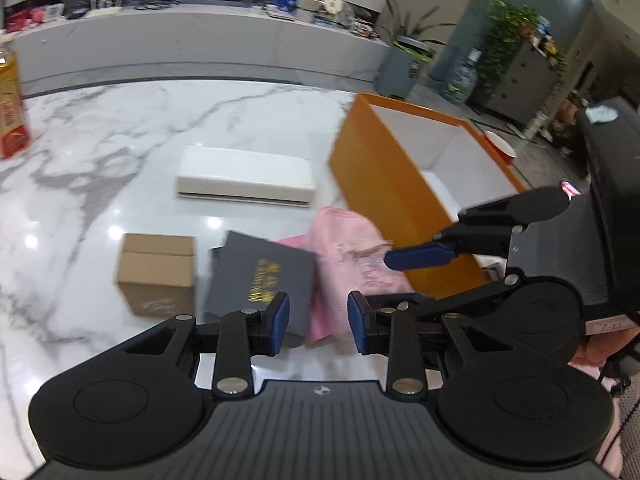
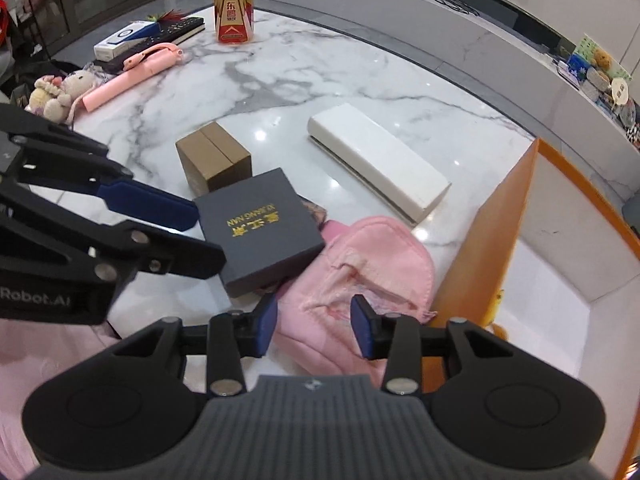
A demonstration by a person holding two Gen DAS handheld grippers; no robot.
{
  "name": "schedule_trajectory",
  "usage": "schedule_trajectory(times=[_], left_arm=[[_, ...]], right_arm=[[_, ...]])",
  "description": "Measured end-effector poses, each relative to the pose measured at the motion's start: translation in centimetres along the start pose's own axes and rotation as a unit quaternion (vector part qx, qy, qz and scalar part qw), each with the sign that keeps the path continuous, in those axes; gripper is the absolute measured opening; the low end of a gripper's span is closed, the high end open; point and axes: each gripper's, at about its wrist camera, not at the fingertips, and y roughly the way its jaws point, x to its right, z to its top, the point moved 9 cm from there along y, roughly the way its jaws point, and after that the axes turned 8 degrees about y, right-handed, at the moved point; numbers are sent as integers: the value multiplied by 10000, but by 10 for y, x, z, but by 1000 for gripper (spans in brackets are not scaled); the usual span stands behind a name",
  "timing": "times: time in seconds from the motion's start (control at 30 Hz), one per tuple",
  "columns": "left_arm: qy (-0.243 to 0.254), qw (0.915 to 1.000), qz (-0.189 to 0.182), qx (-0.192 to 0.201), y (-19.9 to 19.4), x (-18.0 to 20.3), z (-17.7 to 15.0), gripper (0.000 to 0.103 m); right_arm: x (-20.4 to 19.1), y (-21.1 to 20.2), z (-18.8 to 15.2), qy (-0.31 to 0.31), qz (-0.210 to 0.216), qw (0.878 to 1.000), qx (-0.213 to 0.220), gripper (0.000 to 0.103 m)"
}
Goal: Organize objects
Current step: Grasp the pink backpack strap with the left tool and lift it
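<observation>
Both jaws apart, empty – soft pink fabric pouch (image 2: 360, 276) right below the right gripper (image 2: 314, 330); I'd pinch its bunched middle.

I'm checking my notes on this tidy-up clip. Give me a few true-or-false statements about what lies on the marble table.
1. The dark grey square box with gold lettering lies partly on the pink cloth pouch. True.
2. The long white box sits inside the orange bin. False: it lies on the table outside it.
3. The small brown cardboard box is open. False: its flaps are closed.
4. The yellow drink bottle stands upright. True.
</observation>
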Motion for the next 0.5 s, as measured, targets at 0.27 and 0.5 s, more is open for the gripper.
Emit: schedule_trajectory(times=[0.27, 0.5], left_arm=[[-236, 9984, -249, -439, 39, 14, 11, 35], [-726, 9940, -192, -795, 68, 10, 11, 56]], right_arm=[[22, -23, 5, -455, -401, 9982, -19, 15], [38, -32, 3, -431, -438, 9981, 80, 15]])
